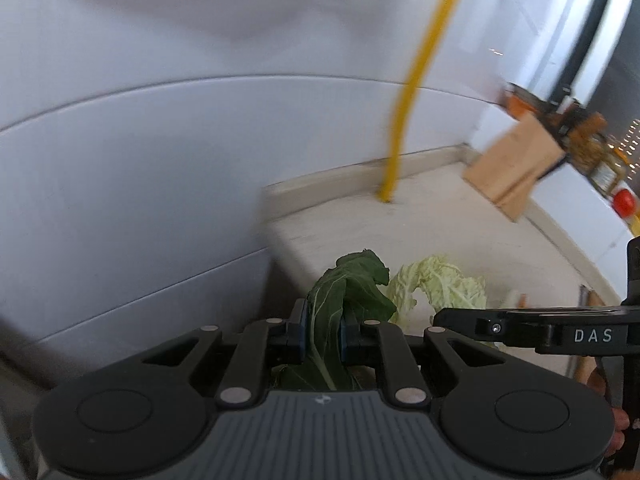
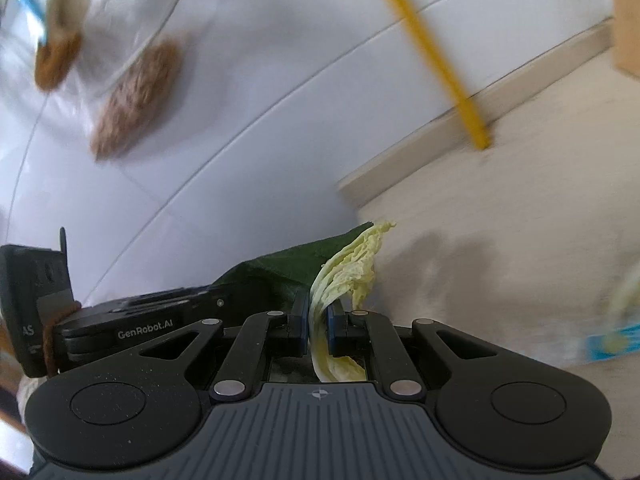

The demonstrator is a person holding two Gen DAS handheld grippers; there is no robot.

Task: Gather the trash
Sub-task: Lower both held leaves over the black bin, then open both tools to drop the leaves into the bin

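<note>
Both jaws clamped narrow, left gripper point(image 1: 322, 330) on dark green leaf point(image 1: 348, 292), right gripper point(image 2: 318, 328) on pale cabbage leaf point(image 2: 348, 268); limp, likely to slip past the tabletop point(image 1: 440, 216) edge.

Left gripper point(image 1: 322, 330) was clamped on a dark green leaf point(image 1: 347, 292) — blue pads pressed on both sides, leaf sticking up past the fingertips. Right gripper point(image 1: 440, 318) came in from the right edge, a pale cabbage leaf point(image 1: 442, 286) just beside the dark one. Behind: beige counter point(image 1: 460, 220), yellow pipe point(image 1: 404, 120) rising from it, wooden knife block point(image 1: 516, 168) tilted at right — white tiled wall point(image 1: 160, 140), frame blurred.
</note>
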